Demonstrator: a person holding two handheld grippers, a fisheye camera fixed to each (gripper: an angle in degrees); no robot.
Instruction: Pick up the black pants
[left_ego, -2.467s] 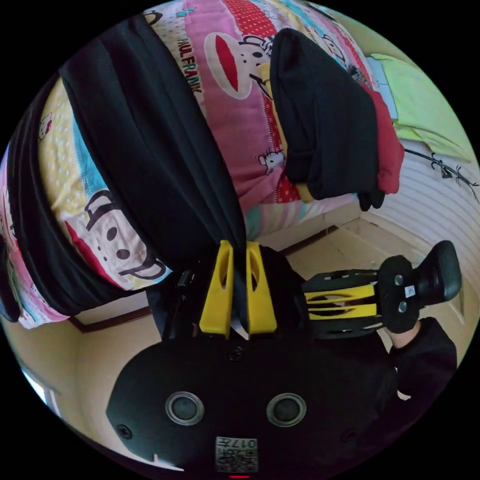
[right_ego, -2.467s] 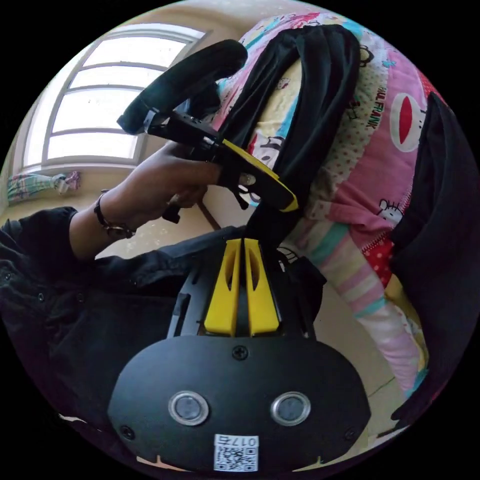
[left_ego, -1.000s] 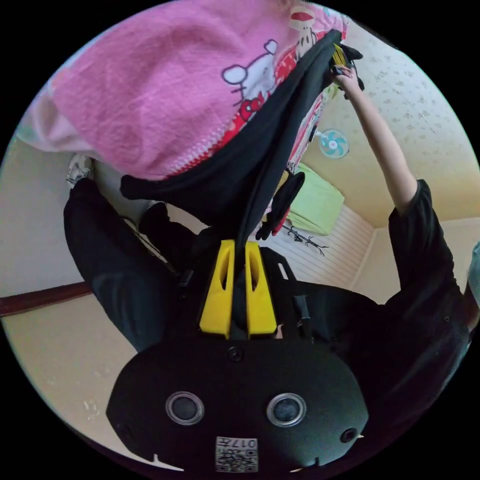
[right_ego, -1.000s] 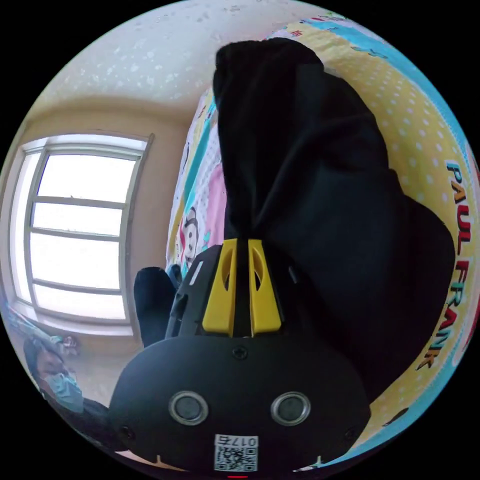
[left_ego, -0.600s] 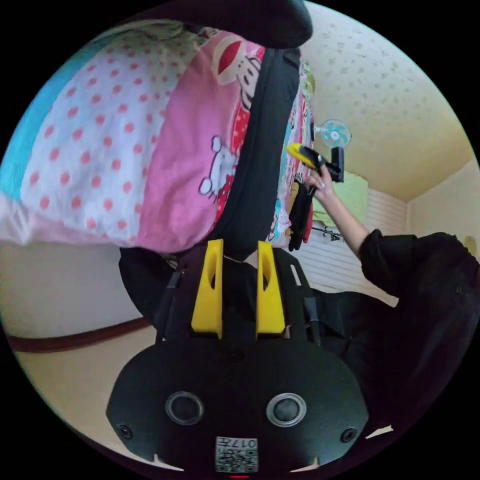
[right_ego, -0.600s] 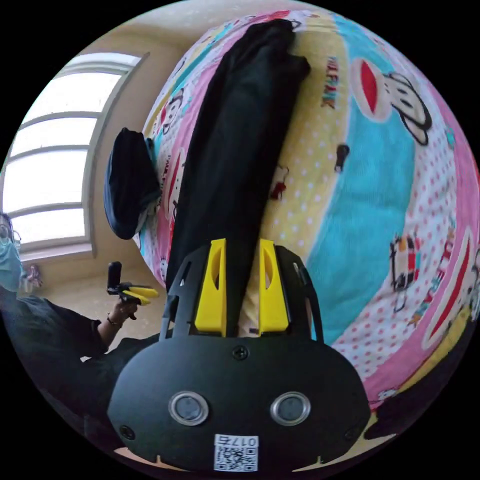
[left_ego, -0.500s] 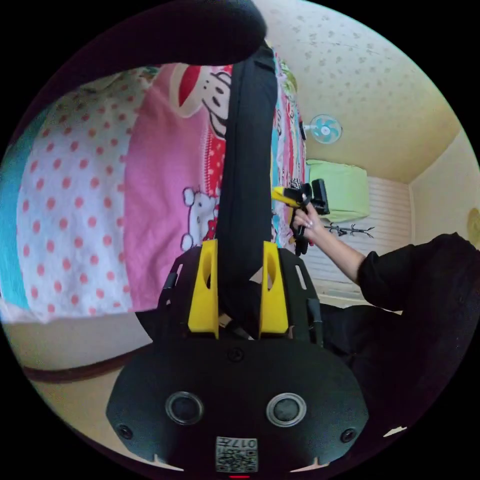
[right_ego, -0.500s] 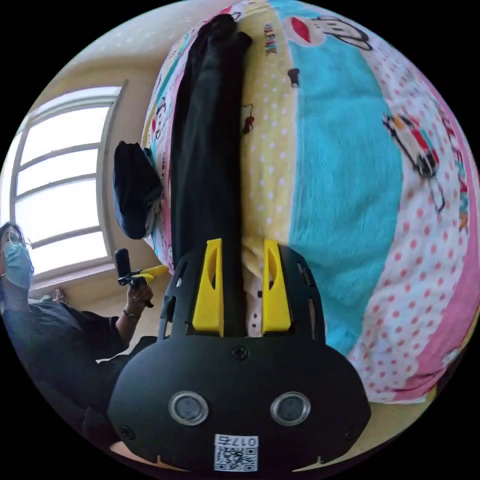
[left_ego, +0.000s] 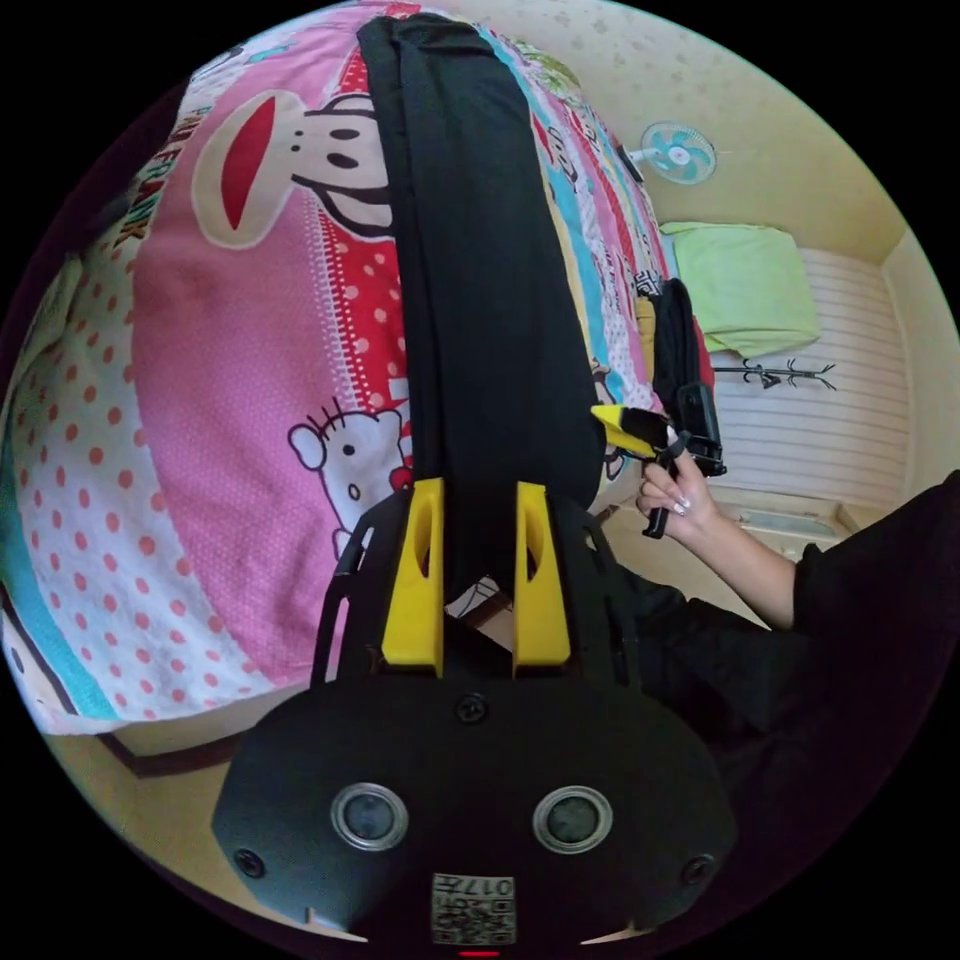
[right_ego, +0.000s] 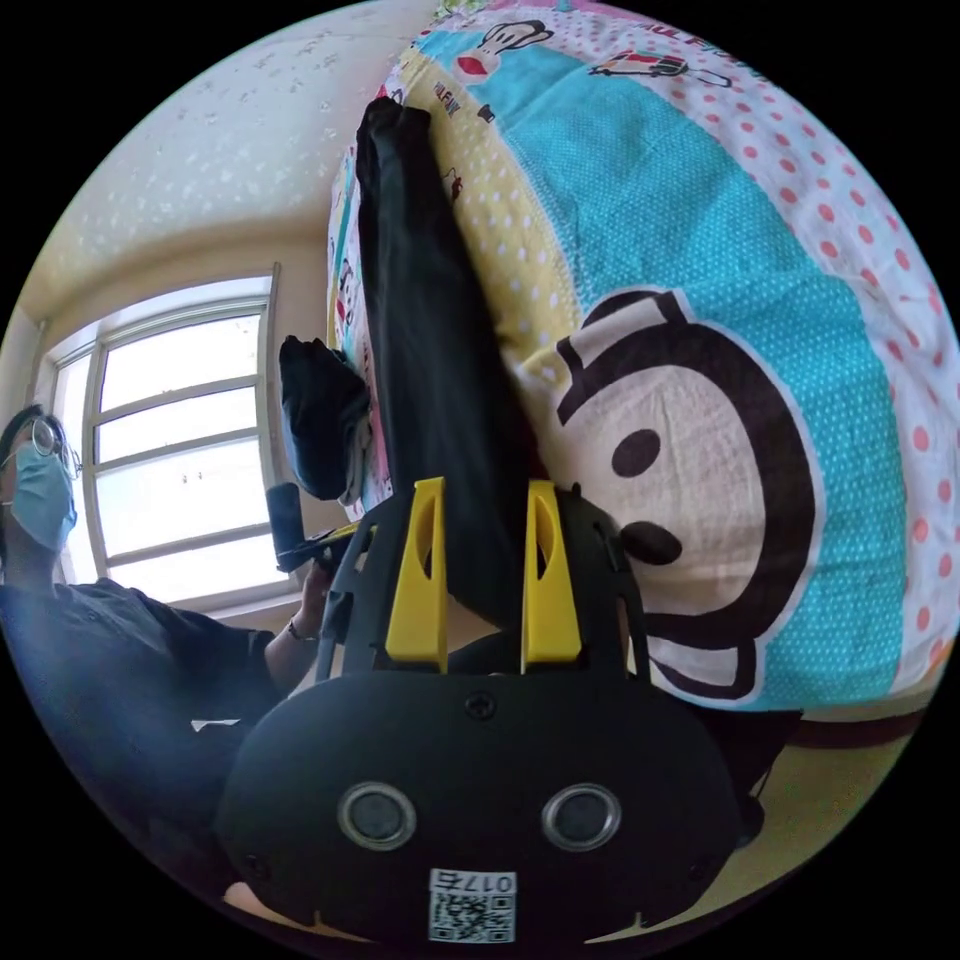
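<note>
Right now, in the left gripper view, the left gripper (left_ego: 476, 580) is hovering with its yellow jaws spread apart, and the near end of the black pants (left_ego: 480, 300) is lying in the gap between them without either jaw pressing on the cloth. The pants are lying as a long, narrow strip along the bed (left_ego: 220, 400), on its cartoon-printed cover. Off to one side the right gripper (left_ego: 625, 428) is showing in the person's hand (left_ego: 675, 500), just beside the strip's edge; from here its jaws cannot be read.

Turning to the right gripper view, the right gripper (right_ego: 485, 575) is likewise standing wide open, with an end of the black pants (right_ego: 430, 350) running between its jaws and nothing clamped. A folded dark pile (right_ego: 320, 420) is sitting near the bed's edge, in front of the window (right_ego: 170, 460).

Judging by the way the strip is draping and following the bedding, the cloth is looking soft, limp and light, so it is likely to sag and slip from a shallow pinch. Taking hold of both near corners, with all the stacked layers well inside the jaws, is looking like the safest grasp.
</note>
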